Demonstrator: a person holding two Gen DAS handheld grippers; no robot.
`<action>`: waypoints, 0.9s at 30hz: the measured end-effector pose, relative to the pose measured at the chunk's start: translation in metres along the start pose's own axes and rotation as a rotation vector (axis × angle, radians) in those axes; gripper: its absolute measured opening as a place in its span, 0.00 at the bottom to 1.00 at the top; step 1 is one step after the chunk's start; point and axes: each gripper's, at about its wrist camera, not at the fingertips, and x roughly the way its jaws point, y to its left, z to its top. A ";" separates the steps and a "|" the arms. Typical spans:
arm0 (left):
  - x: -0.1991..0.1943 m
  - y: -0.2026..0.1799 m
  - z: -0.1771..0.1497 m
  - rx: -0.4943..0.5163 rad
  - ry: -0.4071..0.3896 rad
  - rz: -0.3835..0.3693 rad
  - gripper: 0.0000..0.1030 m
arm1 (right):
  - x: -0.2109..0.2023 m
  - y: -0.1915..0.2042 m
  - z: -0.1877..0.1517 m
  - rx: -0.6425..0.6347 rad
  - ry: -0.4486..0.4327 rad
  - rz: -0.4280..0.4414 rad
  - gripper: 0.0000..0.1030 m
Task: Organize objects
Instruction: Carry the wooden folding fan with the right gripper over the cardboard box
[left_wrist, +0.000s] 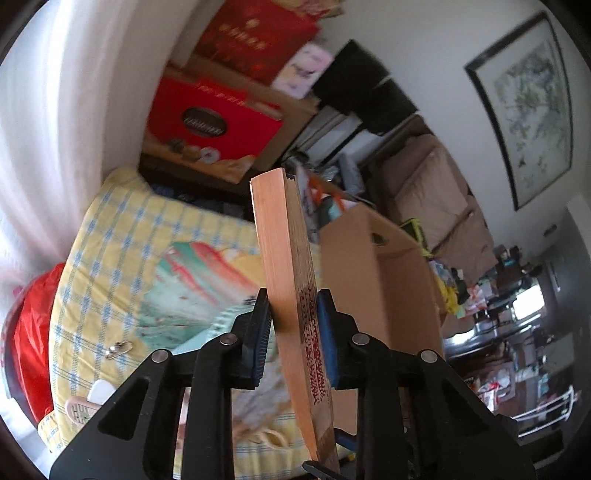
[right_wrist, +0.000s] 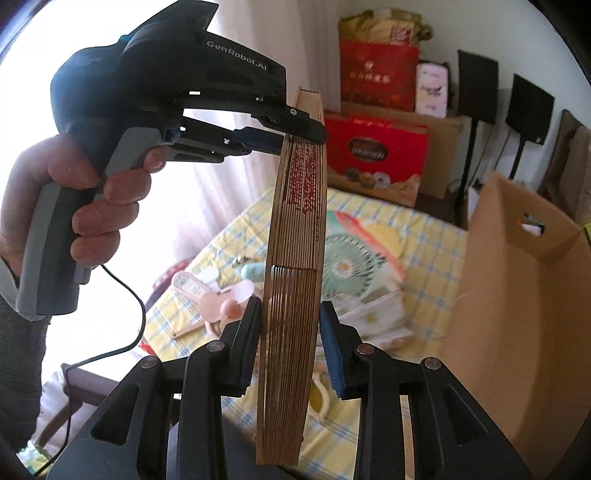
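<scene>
Folded wooden fan (right_wrist: 295, 236), closed, slats stacked, red lettering on its side, held up in the air above the bed (right_wrist: 424, 251) with its yellow checked cover.

Left gripper (left_wrist: 293, 332): pads clamped on the fan near the lettered end; from the right wrist view it comes in from the left and pinches the fan's upper part (right_wrist: 301, 129), the person's hand (right_wrist: 85, 206) around the handle.

Right gripper (right_wrist: 290, 343): fingers either side of the fan's lower half. Left pad seems to touch the slats, right pad close beside; cannot tell whether it grips.

Cardboard box (right_wrist: 517, 332) stands on the bed to the right of the fan, top open, handle cutout in its wall. Inside not visible.

On the bed cover: small pink handheld fan (right_wrist: 229, 302), a few pastel items (right_wrist: 207, 277), a pencil (right_wrist: 188, 329).

Red gift boxes (right_wrist: 373, 147) stacked by the wall behind.
</scene>
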 end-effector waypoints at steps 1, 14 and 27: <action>-0.001 -0.010 0.001 0.011 -0.001 -0.008 0.22 | -0.007 -0.004 0.000 0.004 -0.008 -0.007 0.31; 0.046 -0.137 -0.005 0.146 0.047 -0.133 0.21 | -0.077 -0.084 -0.014 0.049 -0.027 -0.201 0.31; 0.150 -0.245 -0.011 0.257 0.170 -0.219 0.19 | -0.097 -0.184 -0.051 0.178 -0.028 -0.339 0.31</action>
